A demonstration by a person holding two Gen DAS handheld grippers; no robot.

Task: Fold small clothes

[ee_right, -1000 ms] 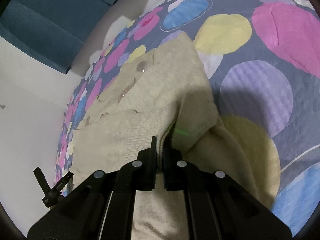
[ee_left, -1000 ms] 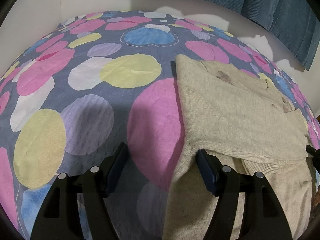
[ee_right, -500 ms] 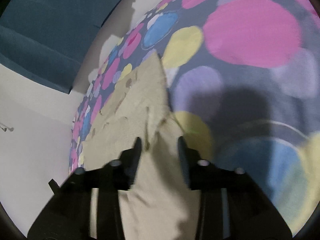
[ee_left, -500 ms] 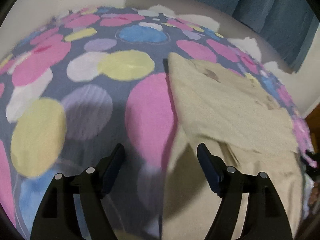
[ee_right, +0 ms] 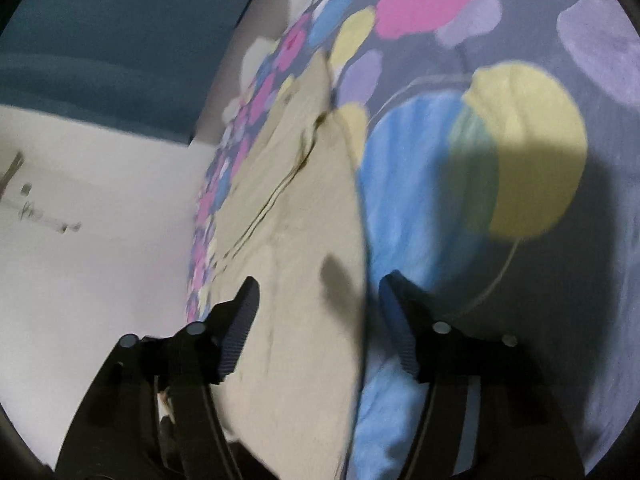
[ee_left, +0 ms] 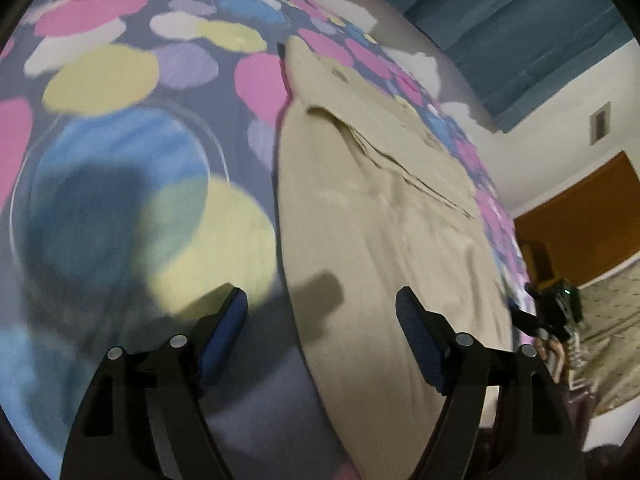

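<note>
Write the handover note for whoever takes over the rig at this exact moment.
Left tool: open, empty, above the left edge of the beige garment.
Right tool: open, empty, above the garment's right edge.
Garment lies on the spotted bedspread, with a layer already folded over, its edge running across the middle.
Left: likely further folds to make it compact; neither tool grips the cloth.

We are looking at a bed cover (ee_left: 120, 168) that is spreading across the bed, grey-blue with big pink, yellow, blue, lilac and white dots. A teal curtain (ee_left: 520, 40) is hanging against the white wall (ee_left: 560, 120) behind the bed. Beyond the bed's far side we are seeing an orange-brown panel (ee_left: 580, 216) and a patterned beige surface (ee_left: 612, 320), both blurred.
</note>
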